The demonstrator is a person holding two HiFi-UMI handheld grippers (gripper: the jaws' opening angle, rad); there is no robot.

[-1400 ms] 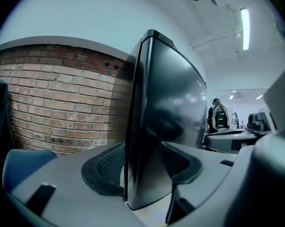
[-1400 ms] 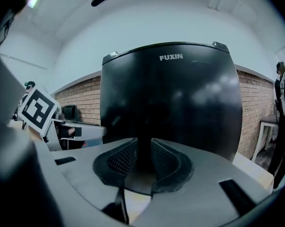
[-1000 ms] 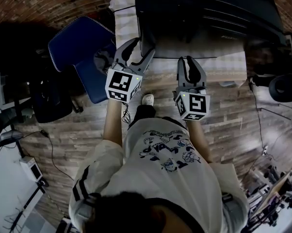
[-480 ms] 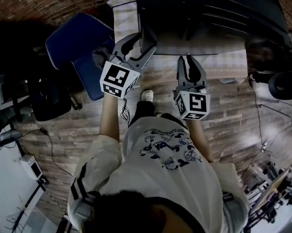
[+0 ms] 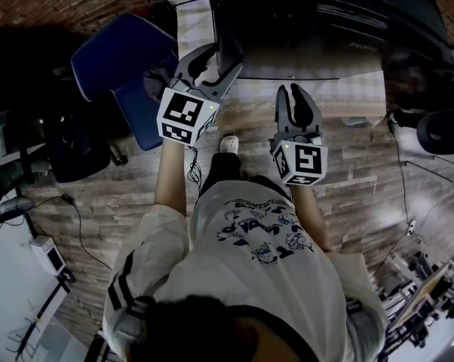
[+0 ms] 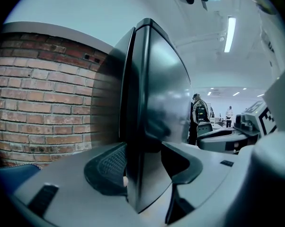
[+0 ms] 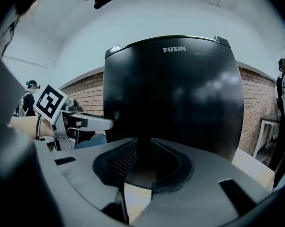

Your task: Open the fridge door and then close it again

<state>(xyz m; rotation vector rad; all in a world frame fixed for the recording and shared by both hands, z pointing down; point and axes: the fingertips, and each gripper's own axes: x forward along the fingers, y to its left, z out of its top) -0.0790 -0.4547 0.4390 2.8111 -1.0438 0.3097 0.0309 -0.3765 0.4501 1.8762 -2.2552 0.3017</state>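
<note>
The black fridge (image 5: 325, 21) stands at the top of the head view, its front facing me. My left gripper (image 5: 221, 60) sits on the left edge of the fridge door (image 5: 228, 47). In the left gripper view the door edge (image 6: 138, 126) fills the gap, and my left gripper (image 6: 145, 160) is shut on it, one finger on each side. My right gripper (image 5: 291, 90) hangs free in front of the fridge (image 7: 180, 103), touching nothing. The right gripper (image 7: 143, 143) has its fingers nearly together with nothing between them.
A blue chair (image 5: 125, 66) stands just left of the fridge, close to my left arm. A brick wall (image 6: 43, 103) runs behind. A pale checked mat (image 5: 348, 89) lies under the fridge. Black gear (image 5: 442, 134) sits at the right, and cables trail over the wooden floor at the left.
My left gripper has slid a little forward along the door's left edge. The right gripper has stayed in place.
</note>
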